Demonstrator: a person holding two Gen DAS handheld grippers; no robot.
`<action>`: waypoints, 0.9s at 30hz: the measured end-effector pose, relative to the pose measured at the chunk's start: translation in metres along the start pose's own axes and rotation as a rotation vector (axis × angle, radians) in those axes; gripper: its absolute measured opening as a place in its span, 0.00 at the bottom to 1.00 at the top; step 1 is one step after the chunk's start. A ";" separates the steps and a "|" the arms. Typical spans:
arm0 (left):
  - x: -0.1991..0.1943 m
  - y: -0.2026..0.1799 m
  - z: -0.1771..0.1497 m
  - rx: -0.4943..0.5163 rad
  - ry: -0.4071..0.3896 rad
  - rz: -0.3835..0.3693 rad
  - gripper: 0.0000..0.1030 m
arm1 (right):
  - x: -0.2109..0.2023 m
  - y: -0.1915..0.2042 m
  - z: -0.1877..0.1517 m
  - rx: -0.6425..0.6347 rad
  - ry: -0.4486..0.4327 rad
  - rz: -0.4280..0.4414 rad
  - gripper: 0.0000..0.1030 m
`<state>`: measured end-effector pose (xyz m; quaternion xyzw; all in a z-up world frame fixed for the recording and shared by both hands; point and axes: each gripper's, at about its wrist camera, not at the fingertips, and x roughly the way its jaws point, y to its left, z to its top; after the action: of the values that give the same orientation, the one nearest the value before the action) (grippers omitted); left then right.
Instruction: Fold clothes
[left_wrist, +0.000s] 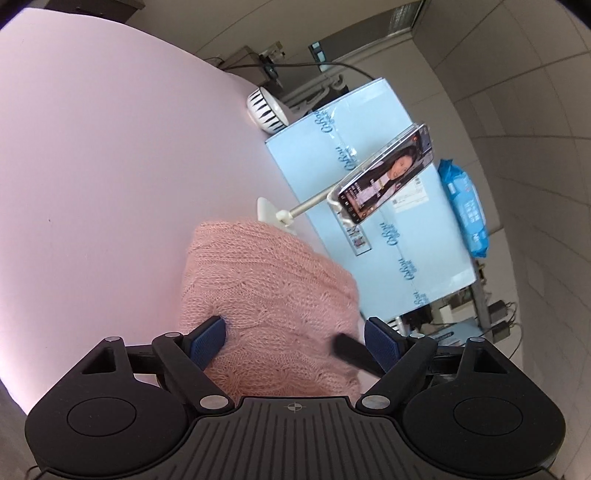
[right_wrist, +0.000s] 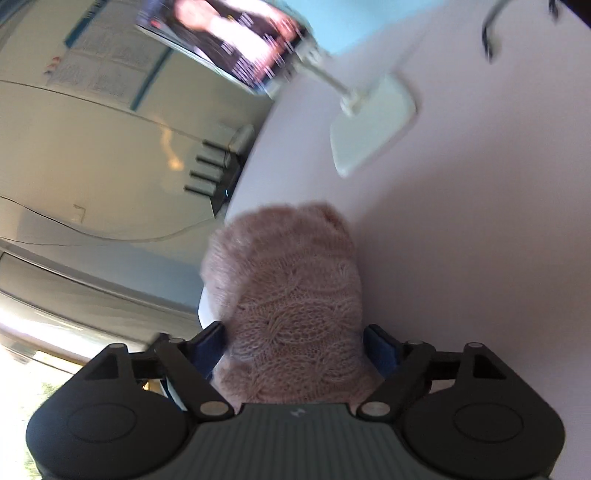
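A pink cable-knit sweater (left_wrist: 266, 280) lies bunched in a compact heap on the pale pink table (left_wrist: 110, 166), close to the table's edge. My left gripper (left_wrist: 294, 341) is open, its blue pads spread wide on either side of the heap's near end. A dark finger (left_wrist: 354, 352) lies against the knit by the right pad. In the blurred right wrist view the same sweater (right_wrist: 291, 277) fills the gap of my right gripper (right_wrist: 295, 345), whose jaws also stand wide open around it.
A phone (left_wrist: 384, 177) on a white stand (right_wrist: 369, 125) sits just beyond the sweater. A black-and-white bowl (left_wrist: 266, 109) stands farther back. A light blue box (left_wrist: 388, 240) and a blue wipes pack (left_wrist: 465, 206) lie past the table's edge.
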<state>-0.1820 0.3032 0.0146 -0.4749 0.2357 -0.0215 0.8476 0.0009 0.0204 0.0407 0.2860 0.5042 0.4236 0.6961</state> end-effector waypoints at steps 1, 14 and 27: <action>-0.002 0.000 0.000 0.003 -0.002 0.016 0.82 | -0.010 0.006 -0.001 -0.017 -0.047 0.011 0.79; 0.002 -0.007 0.000 0.021 -0.004 0.051 0.88 | 0.033 0.002 -0.010 0.079 0.042 0.090 0.78; -0.024 -0.035 0.000 -0.070 -0.080 0.097 0.88 | 0.009 -0.020 -0.009 0.159 0.062 0.116 0.78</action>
<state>-0.1969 0.2902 0.0516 -0.4927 0.2251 0.0470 0.8393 -0.0005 0.0188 0.0171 0.3560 0.5401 0.4303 0.6296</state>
